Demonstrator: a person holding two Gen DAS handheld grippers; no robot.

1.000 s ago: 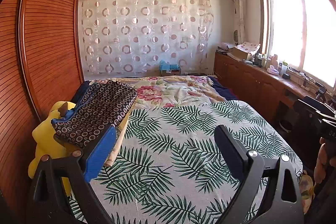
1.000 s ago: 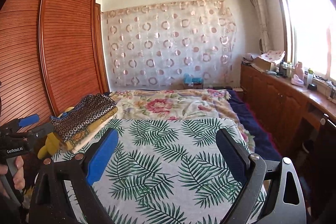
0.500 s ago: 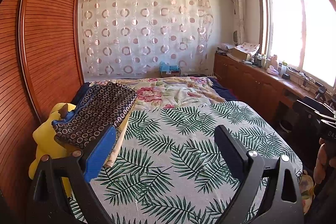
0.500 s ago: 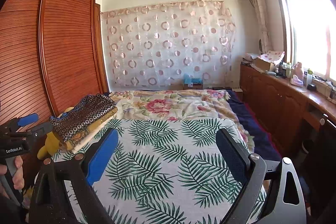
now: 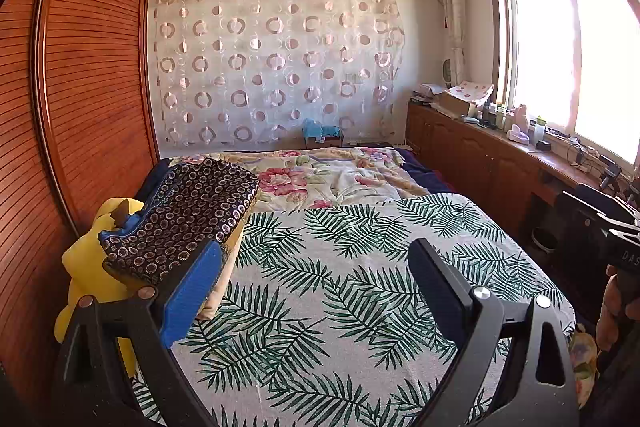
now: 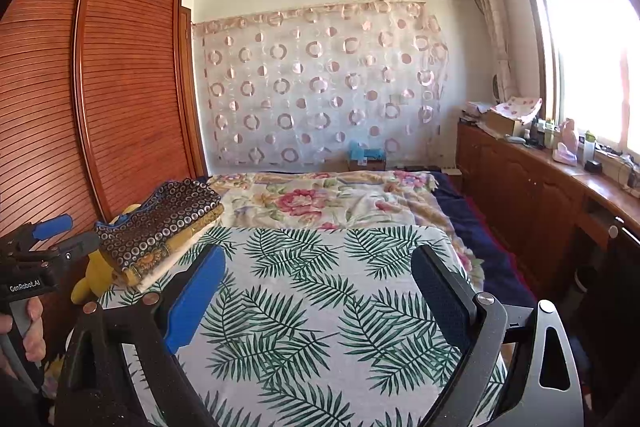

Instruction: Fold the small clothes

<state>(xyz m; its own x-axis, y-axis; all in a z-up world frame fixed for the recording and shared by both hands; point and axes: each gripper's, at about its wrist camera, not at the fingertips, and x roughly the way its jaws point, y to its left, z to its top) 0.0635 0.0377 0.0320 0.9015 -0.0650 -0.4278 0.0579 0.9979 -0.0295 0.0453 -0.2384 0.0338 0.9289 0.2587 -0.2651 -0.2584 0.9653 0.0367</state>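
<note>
A stack of folded clothes (image 5: 188,215) lies at the bed's left edge, topped by a dark garment with small ring patterns; in the right wrist view the stack (image 6: 160,227) shows yellow and white layers beneath. My left gripper (image 5: 316,279) hovers open above the palm-leaf sheet (image 5: 352,291), nothing between its fingers, its blue pad near the stack's front corner. My right gripper (image 6: 320,291) is also open and empty over the same sheet (image 6: 320,307). The left gripper's body (image 6: 36,259) appears at the left edge of the right wrist view, held by a hand.
A yellow plush toy (image 5: 92,267) sits beside the stack against the wooden wardrobe (image 5: 88,87). A floral quilt (image 5: 332,175) covers the far half of the bed. Wooden cabinets (image 5: 480,155) with clutter run under the window on the right.
Both views have barely shifted; the grippers stay open and the clothes stack has not moved.
</note>
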